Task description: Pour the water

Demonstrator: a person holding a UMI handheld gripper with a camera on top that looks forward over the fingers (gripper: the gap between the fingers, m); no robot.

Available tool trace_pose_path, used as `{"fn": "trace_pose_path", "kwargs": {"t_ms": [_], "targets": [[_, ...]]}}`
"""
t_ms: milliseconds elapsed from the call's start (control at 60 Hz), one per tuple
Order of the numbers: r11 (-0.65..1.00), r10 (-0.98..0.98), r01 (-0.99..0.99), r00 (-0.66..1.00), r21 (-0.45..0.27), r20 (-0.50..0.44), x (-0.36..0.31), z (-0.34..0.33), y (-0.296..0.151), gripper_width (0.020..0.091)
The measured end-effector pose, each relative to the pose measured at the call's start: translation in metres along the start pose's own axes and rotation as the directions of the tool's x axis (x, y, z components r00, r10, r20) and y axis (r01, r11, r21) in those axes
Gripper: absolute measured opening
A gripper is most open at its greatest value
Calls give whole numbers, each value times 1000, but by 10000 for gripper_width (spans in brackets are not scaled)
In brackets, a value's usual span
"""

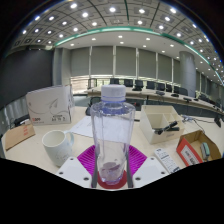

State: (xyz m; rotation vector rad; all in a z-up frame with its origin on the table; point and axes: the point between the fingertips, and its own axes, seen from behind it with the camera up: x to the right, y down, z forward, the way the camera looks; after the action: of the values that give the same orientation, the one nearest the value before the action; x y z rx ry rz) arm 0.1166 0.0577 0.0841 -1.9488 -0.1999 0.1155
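Bottle (111, 135) upright, clear, capped; I hold it clamped between gripper (110, 168) pads, ready for tilt toward white cup (57, 146) beside.

Clear glossy plastic bottle (111, 135); matt white cup (57, 146).

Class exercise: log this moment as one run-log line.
gripper: shut on clear bottle | bottle: upright, capped | white cup: beside bottle on table | pour: not begun
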Motion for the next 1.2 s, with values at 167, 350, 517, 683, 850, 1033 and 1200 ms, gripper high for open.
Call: {"fn": "trace_pose_path", "kwargs": {"t_ms": [167,350,517,683,850,1033,1200], "targets": [[998,13,-14,1000,-54,-25,3,-5,9,581],[978,92,-104,993,-181,-77,-3,-41,17,863],[957,59,-111,979,-268,-195,-23,-119,3,864],[944,22,-107,964,-311,-264,-73,-198,-13,855],[939,8,-104,959,-326,-283,-122,-253,-18,856],[940,6,-99,962,-328,-273,-165,-279,-20,858],[944,-28,-63,963,-324,-269,-186,-286,-25,858]]}}
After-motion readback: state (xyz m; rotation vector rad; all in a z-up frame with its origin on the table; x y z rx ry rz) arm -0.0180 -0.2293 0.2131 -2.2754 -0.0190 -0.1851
